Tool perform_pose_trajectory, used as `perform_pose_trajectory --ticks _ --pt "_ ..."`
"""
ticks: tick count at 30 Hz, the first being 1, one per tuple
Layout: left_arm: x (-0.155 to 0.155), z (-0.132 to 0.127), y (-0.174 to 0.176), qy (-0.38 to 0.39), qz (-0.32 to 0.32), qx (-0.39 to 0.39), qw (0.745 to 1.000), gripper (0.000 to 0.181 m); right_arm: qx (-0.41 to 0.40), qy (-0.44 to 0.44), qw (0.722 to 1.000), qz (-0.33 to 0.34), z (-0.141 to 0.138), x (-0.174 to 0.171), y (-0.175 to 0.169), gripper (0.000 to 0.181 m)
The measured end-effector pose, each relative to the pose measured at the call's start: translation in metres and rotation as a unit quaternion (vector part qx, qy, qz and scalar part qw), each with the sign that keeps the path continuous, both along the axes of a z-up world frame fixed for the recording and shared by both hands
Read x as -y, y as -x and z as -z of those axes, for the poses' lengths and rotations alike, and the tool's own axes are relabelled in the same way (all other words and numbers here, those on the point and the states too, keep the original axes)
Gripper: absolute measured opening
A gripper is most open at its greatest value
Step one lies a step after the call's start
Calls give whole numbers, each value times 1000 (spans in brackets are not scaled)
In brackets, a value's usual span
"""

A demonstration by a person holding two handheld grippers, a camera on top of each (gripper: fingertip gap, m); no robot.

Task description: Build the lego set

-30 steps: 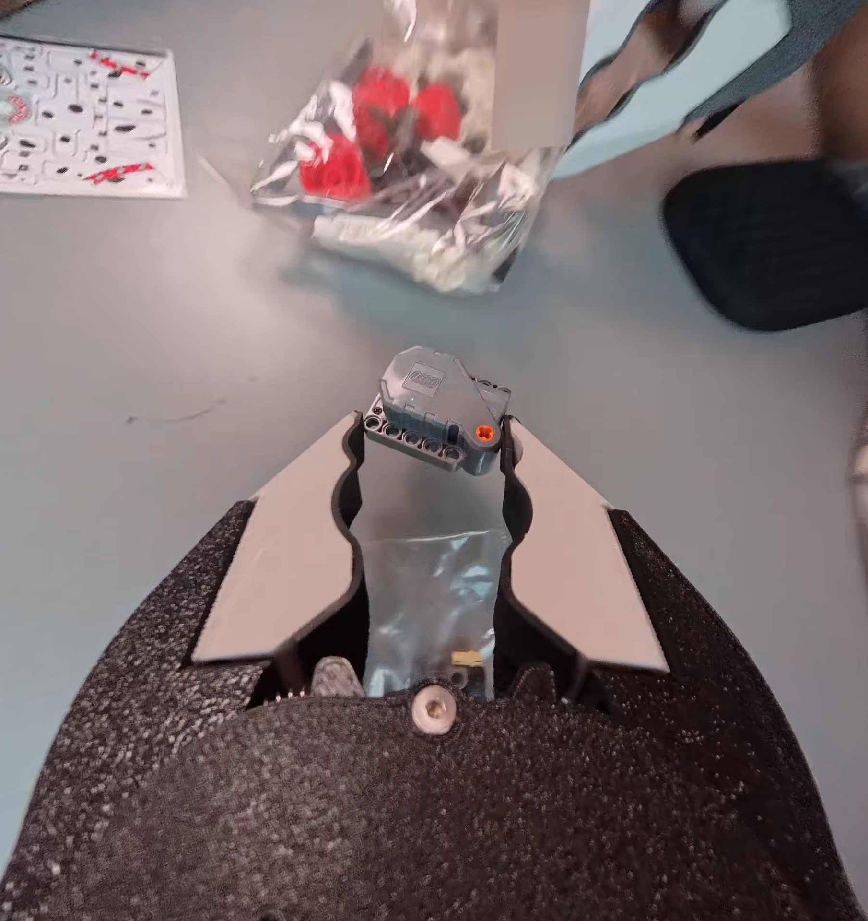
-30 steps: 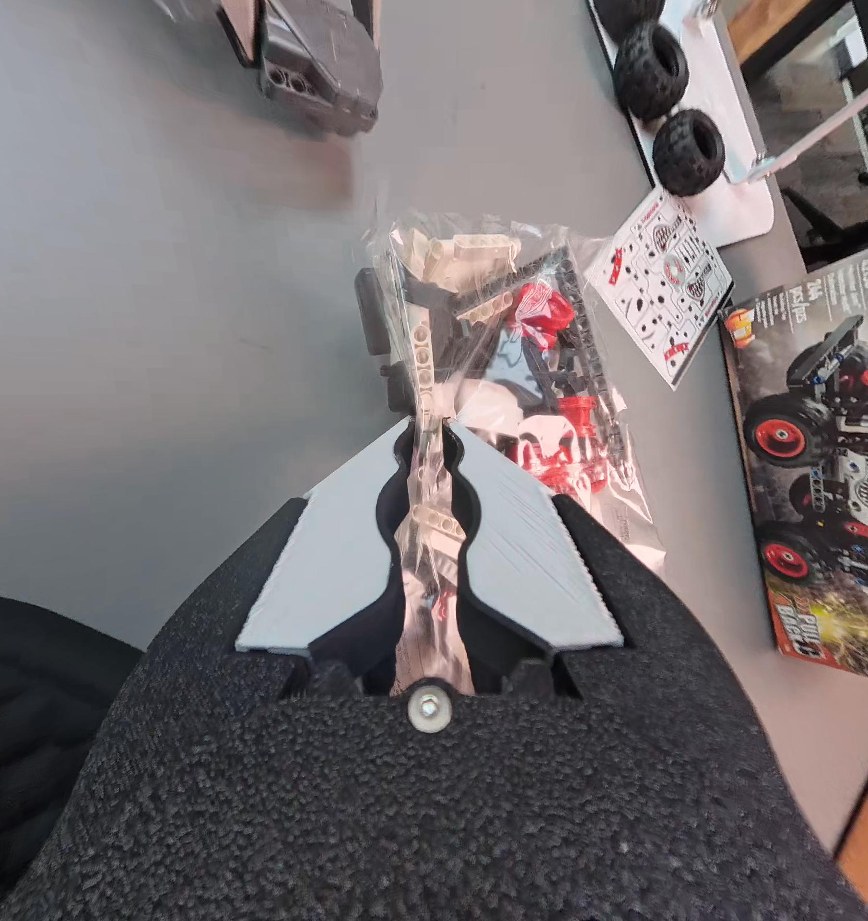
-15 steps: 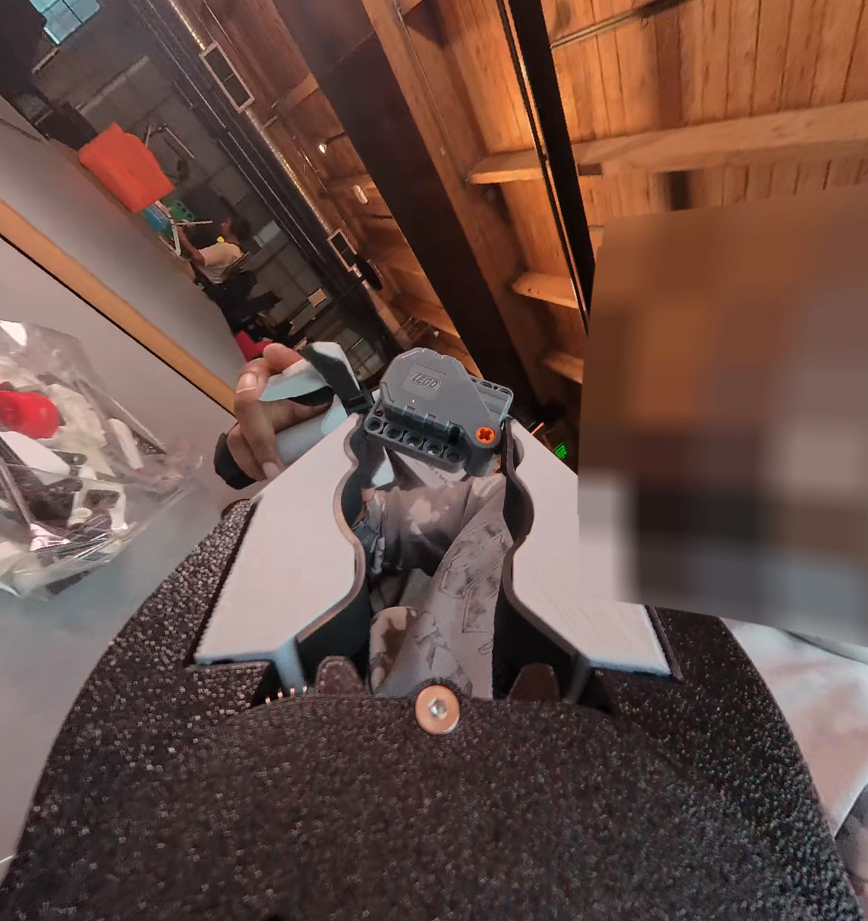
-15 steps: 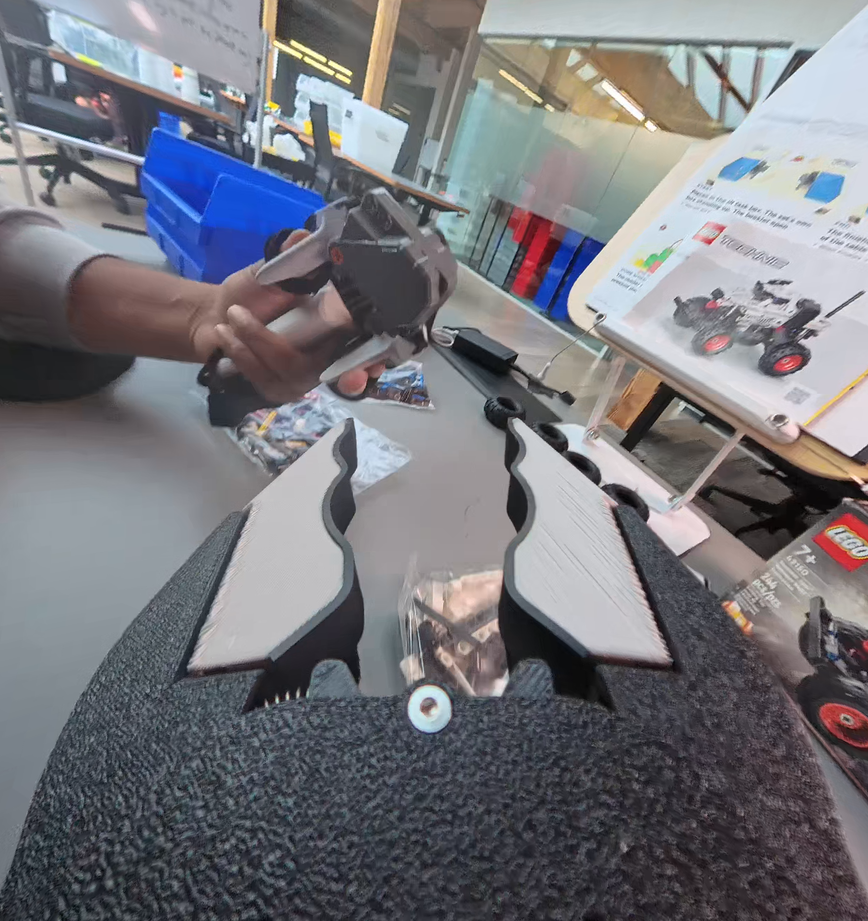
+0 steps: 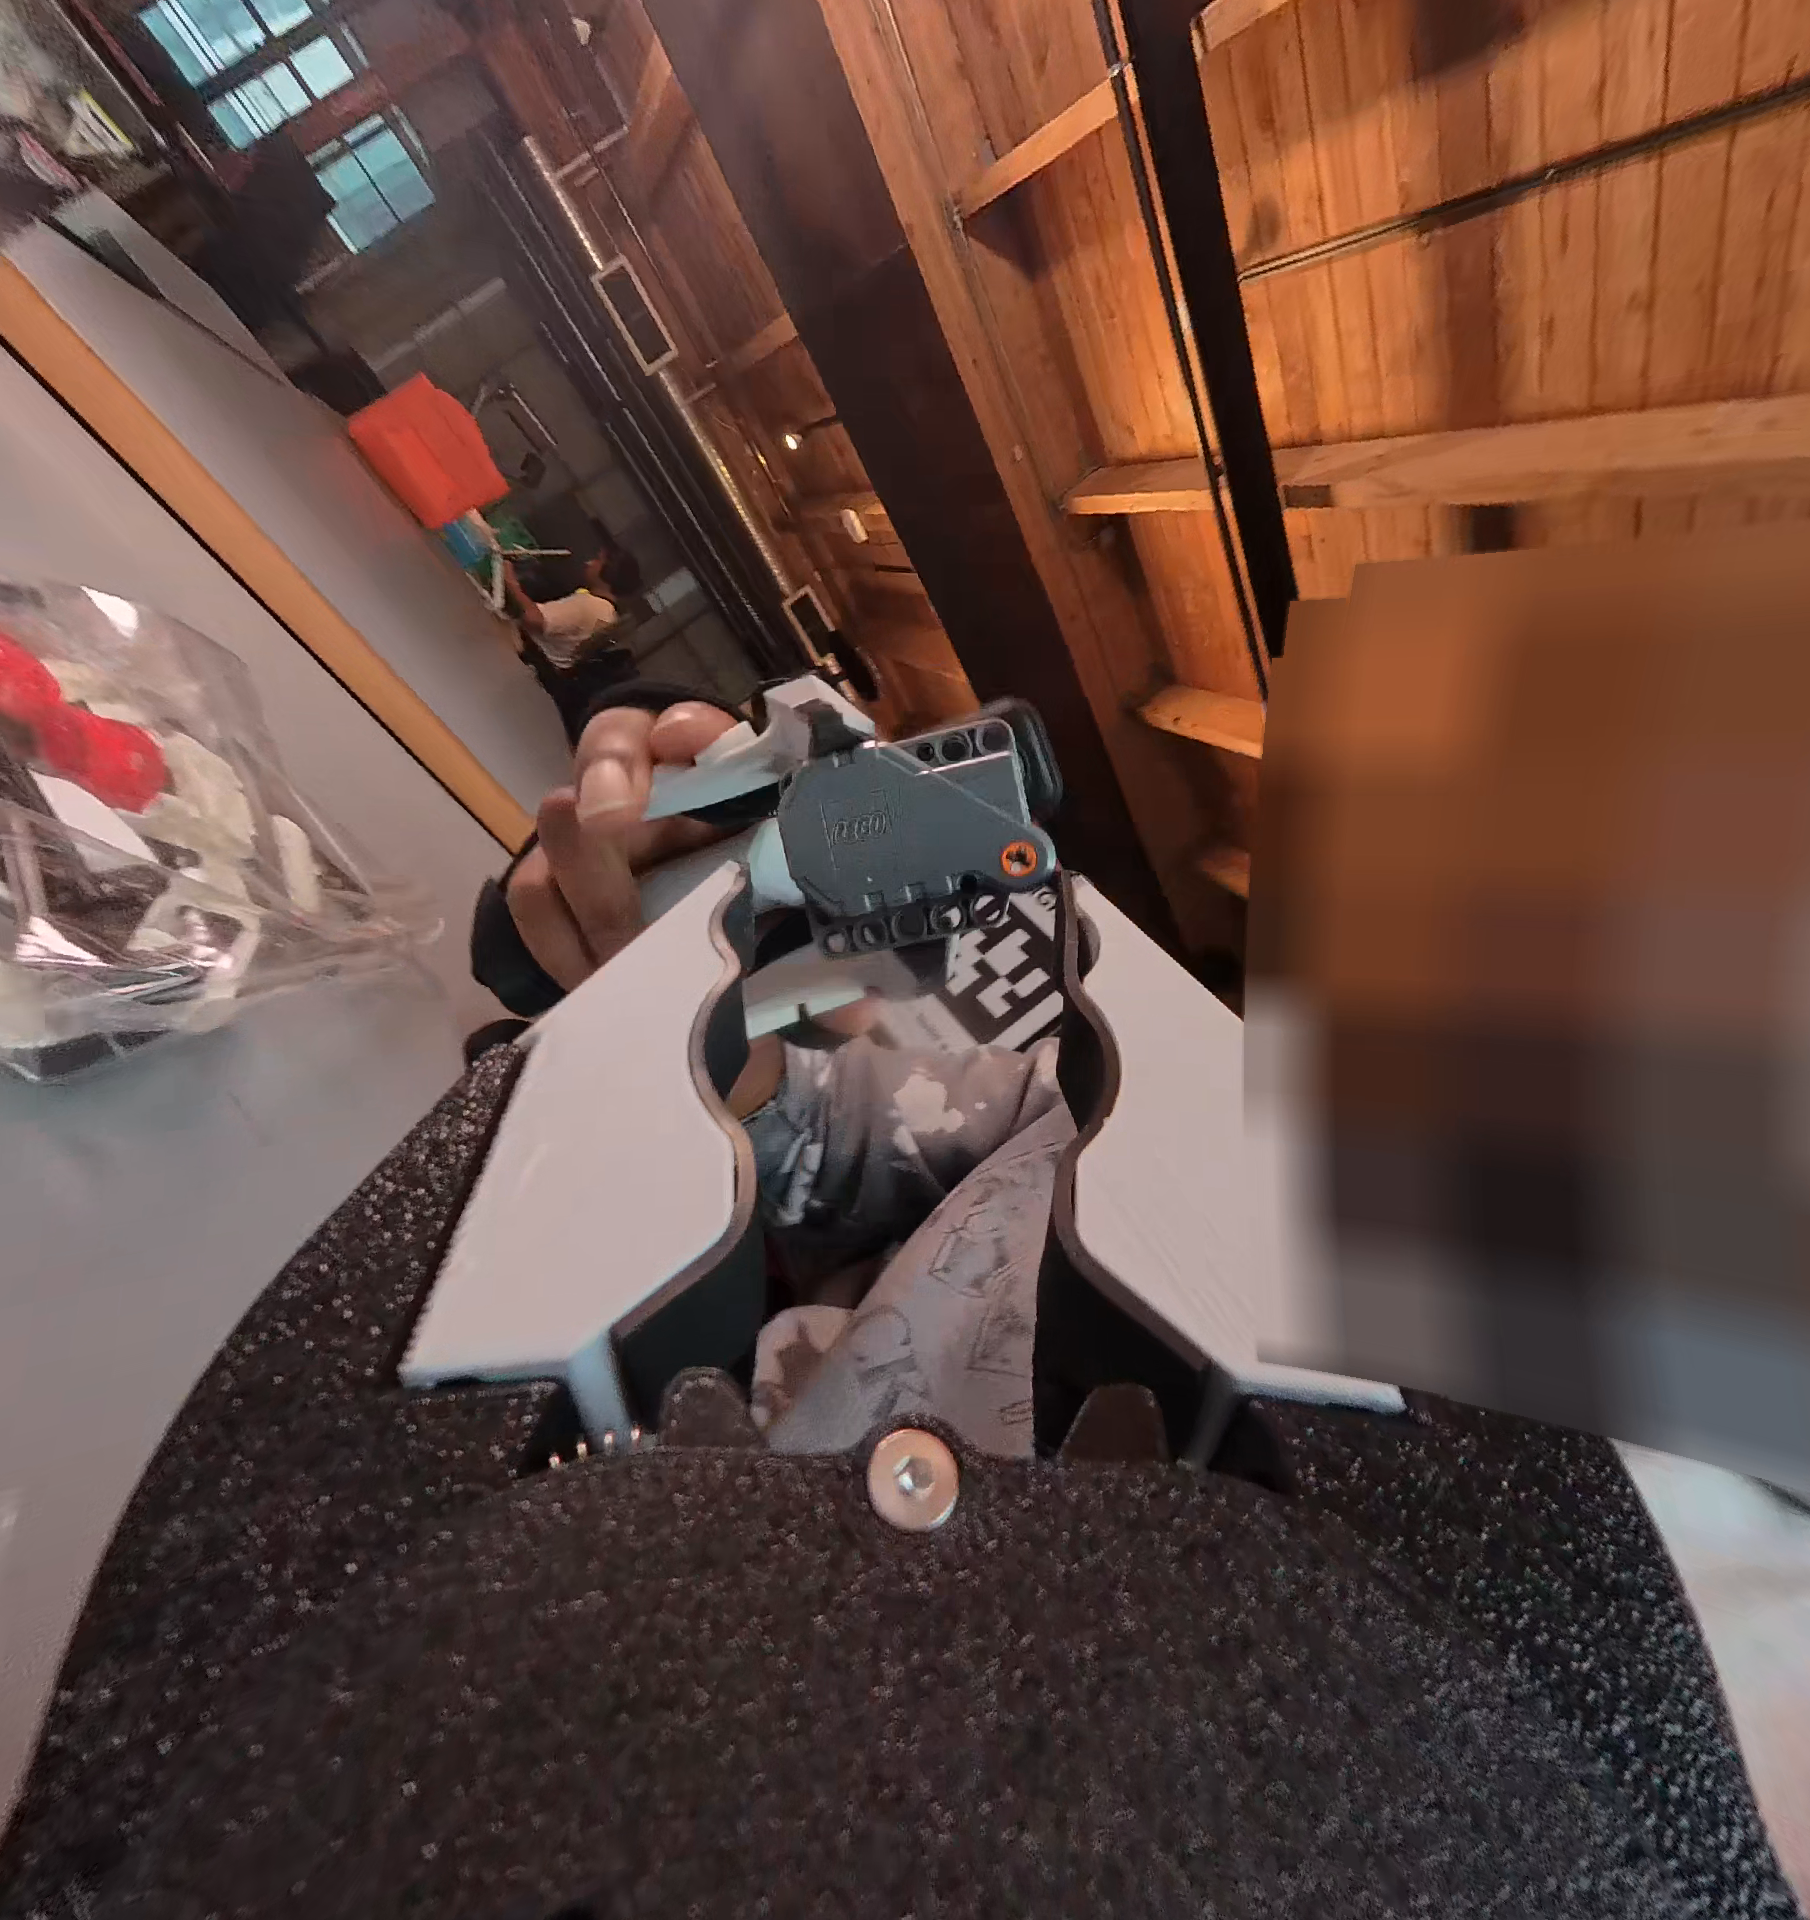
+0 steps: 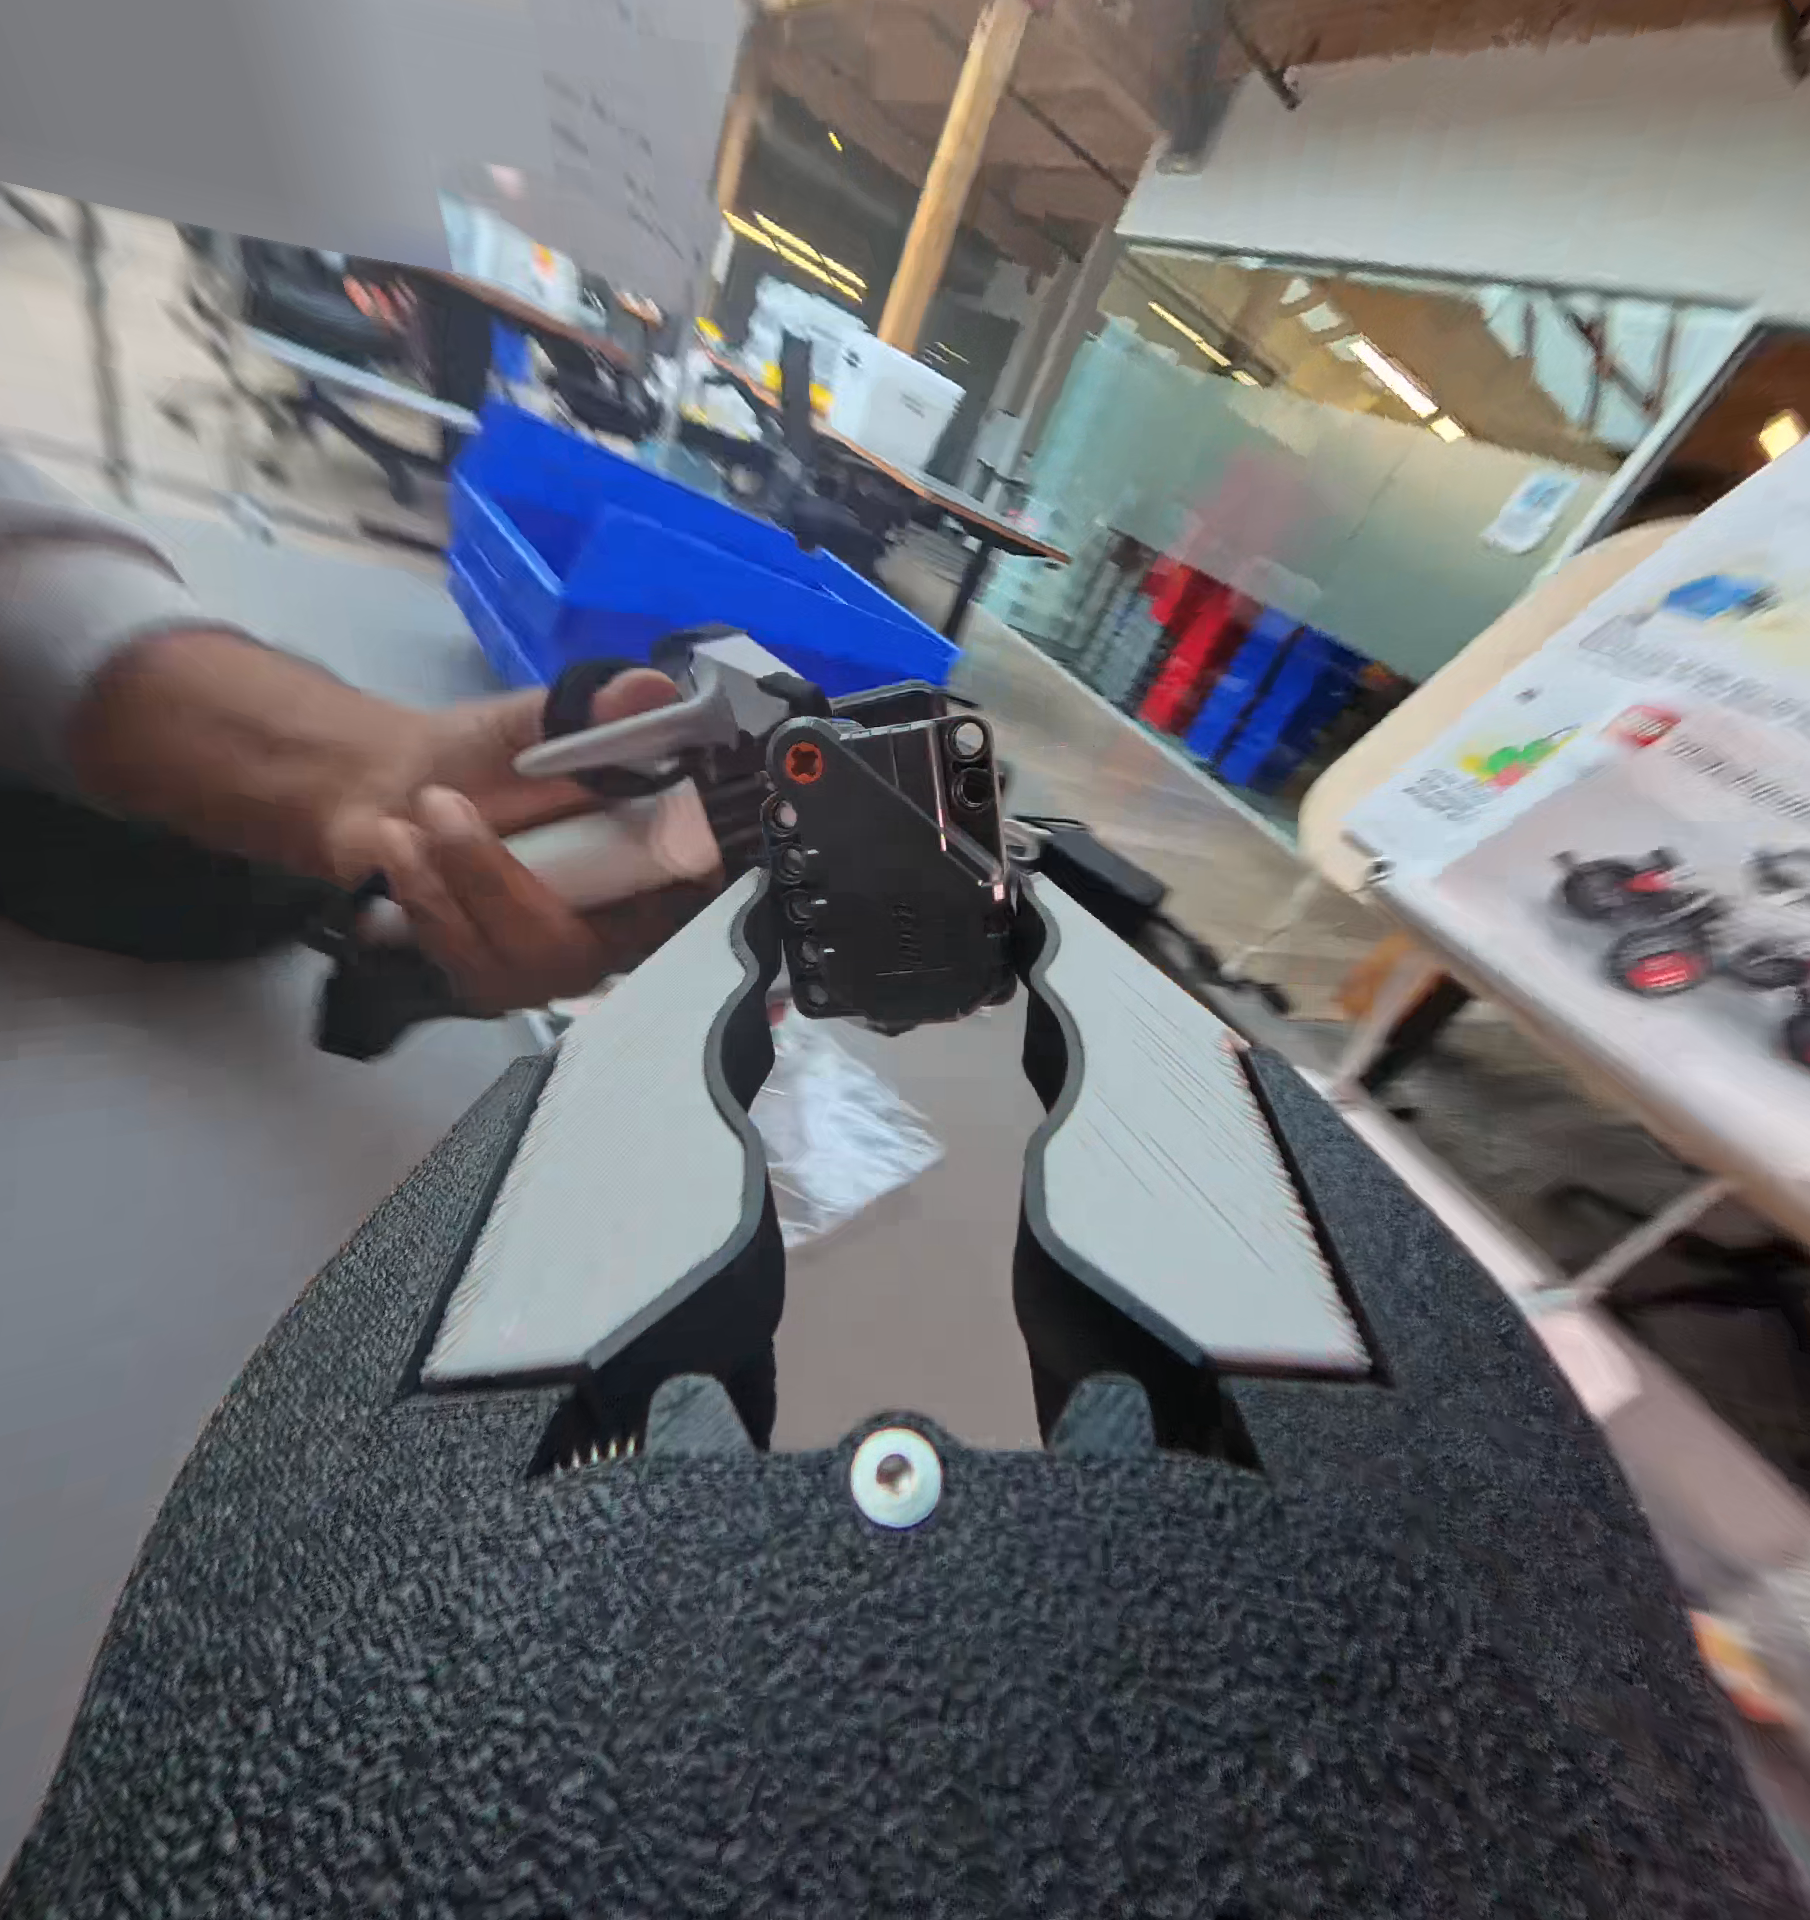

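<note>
The dark grey motor-style Lego block with the orange axle hole [image 5: 911, 842] is up in the air over the grey bench [image 5: 153, 1195], caught between both of your tools, and nothing is clipped onto it yet. So you're right at the start: the clear plastic bag of red, white and black pieces [image 5: 101, 831] lies on the bench looking unopened, and the whole model is left to build. Your left tool [image 5: 906, 899] is at a middling spread, its tips pinching the block from either side. Your right tool [image 6: 893, 914] comes in across it at about the same spread, and the block fills the gap between the tips. Whether they're actually pressing or only bracketing it, I can't tell. It reads as a handover or a re-grip. A second small clear bag [image 6: 839, 1132] lies below on the bench, and the printed instruction page on its stand [image 6: 1659, 831] is off to your right.
</note>
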State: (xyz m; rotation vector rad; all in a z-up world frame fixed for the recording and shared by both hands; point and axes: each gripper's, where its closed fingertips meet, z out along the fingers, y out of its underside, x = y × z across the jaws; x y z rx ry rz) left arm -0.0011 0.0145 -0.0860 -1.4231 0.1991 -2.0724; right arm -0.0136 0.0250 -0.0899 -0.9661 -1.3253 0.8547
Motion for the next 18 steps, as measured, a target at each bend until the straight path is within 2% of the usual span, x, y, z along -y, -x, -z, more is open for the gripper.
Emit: perform_pose_trajectory --ticks 1,3,5,7,10,13,18 --pt "1 0 4 -22 -17 -21 999 59 -13 88 995 -43 -1 3 -1 45" --pt "5 -1 9 -72 -47 -63 994 62 -52 248 957 -141 -9 10 -7 44" --pt "10 -3 10 -120 -70 -101 985 63 -93 385 892 -220 -17 10 -14 44" --pt "13 -5 8 -159 -90 -137 974 63 -105 482 825 -276 -16 10 -16 44" --pt "14 -1 3 -207 -116 -194 952 63 -98 540 763 -341 -12 22 -16 44" --pt "18 2 -2 -234 -120 -221 939 64 -88 563 703 -425 -18 43 -24 44" --pt "40 -1 -21 -254 -64 -201 944 63 -61 558 640 -525 -19 77 -41 44"
